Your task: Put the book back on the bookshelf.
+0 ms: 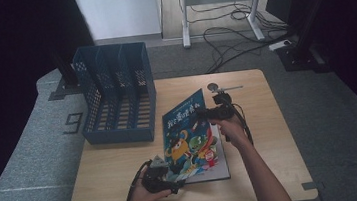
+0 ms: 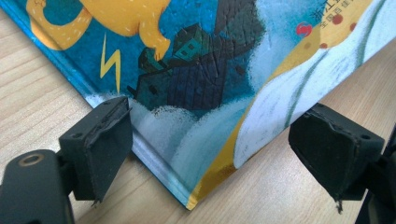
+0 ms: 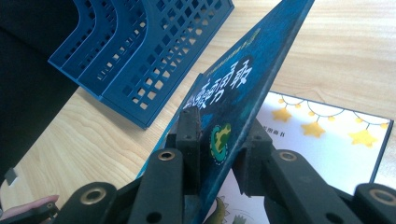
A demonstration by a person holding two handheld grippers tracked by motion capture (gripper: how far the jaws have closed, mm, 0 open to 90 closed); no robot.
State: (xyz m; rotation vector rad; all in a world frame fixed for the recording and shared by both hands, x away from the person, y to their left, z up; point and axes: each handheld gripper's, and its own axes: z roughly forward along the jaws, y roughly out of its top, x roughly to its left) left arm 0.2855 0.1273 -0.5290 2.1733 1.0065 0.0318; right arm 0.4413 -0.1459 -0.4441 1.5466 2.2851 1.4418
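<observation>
An open book [image 1: 193, 144] lies near the worktop's [image 1: 270, 136] near edge at the middle, its cover raised; a file rack [image 1: 115, 94] stands at the far-left corner, well apart.

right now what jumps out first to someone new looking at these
The bright picture book mid-table, its blue cover lifted and pinched in the right gripper. The left gripper sits at the book's near corner, jaws open on either side of it. A blue file rack stands at the table's far left.
</observation>
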